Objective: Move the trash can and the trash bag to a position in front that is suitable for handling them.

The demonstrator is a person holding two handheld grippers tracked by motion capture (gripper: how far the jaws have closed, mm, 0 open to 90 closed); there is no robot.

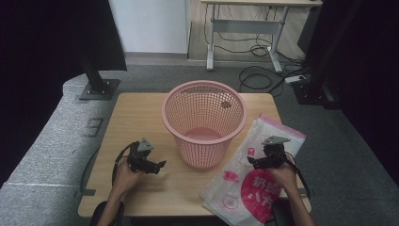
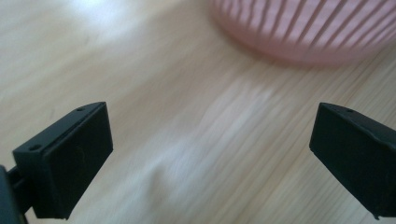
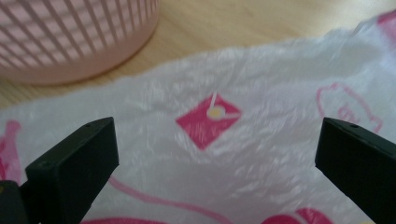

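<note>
**Bag Waiting Beside the Basket**

The wooden table (image 1: pixel 141 113) carried everything in play. At its middle stood the pink basket (image 1: pixel 204 122), upright and empty apart from a small dark speck on its inner wall. To the right of it, flat on the tabletop and hanging a little past the near edge, lay the white plastic bag (image 1: pixel 244 183) with pink printing, its nearest edge close to the basket's foot.

The right gripper (image 1: pixel 256 162) hovered over the bag, jaws spread wide and holding nothing; its own view looked down on the crinkled film and a pink diamond mark (image 3: pixel 208 120) between the two jaws. The left gripper (image 1: pixel 157 165) hung over bare wood to the left of the basket, likewise released and empty, with the basket's lower wall (image 2: pixel 308 32) near the top of its view.

By the look of it, the work stood at its opening step: reaching for the bag, presumably to line the basket. The next move would call for lowering the right jaws onto the film and pinching up a single loose layer near an edge, since thin plastic lying flat gives little to bite on.
</note>
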